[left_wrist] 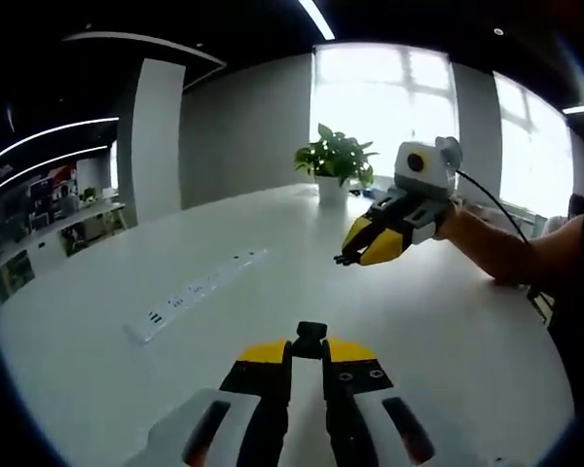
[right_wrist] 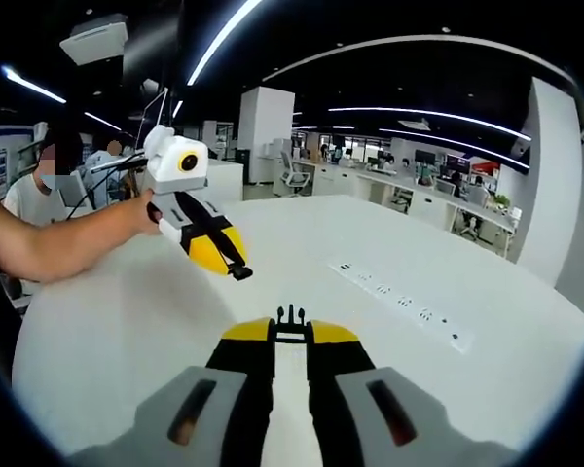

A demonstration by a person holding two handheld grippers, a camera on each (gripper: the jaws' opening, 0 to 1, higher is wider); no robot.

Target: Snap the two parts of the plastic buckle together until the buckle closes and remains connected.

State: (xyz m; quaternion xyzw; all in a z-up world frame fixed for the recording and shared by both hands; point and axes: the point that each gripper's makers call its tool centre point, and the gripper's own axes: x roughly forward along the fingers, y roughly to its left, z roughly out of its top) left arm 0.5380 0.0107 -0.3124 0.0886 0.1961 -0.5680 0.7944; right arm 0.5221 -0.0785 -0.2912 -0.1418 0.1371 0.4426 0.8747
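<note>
The left tool [left_wrist: 309, 362], low in the middle of the left gripper view, is pinching one black buckle part [left_wrist: 310, 340] at its yellow tips. The right tool [right_wrist: 290, 336], low in the middle of the right gripper view, is pinching the other buckle part [right_wrist: 290, 317], the one with little prongs sticking up. Both tools are held up over the white worktop [left_wrist: 107, 379], well apart and pointing at each other. In each view the other tool shows further up the frame, with a person's arm [right_wrist: 68, 238] behind it. A long white power strip [right_wrist: 401, 303] lies on the worktop, and a green plant [left_wrist: 335, 156] stands far off by the window.

The parts are not joined yet. To do it well, I think the prongs should line up straight with the slot of the other part, then slide in slowly until they click. Keep both pinches tight so nothing twists.
</note>
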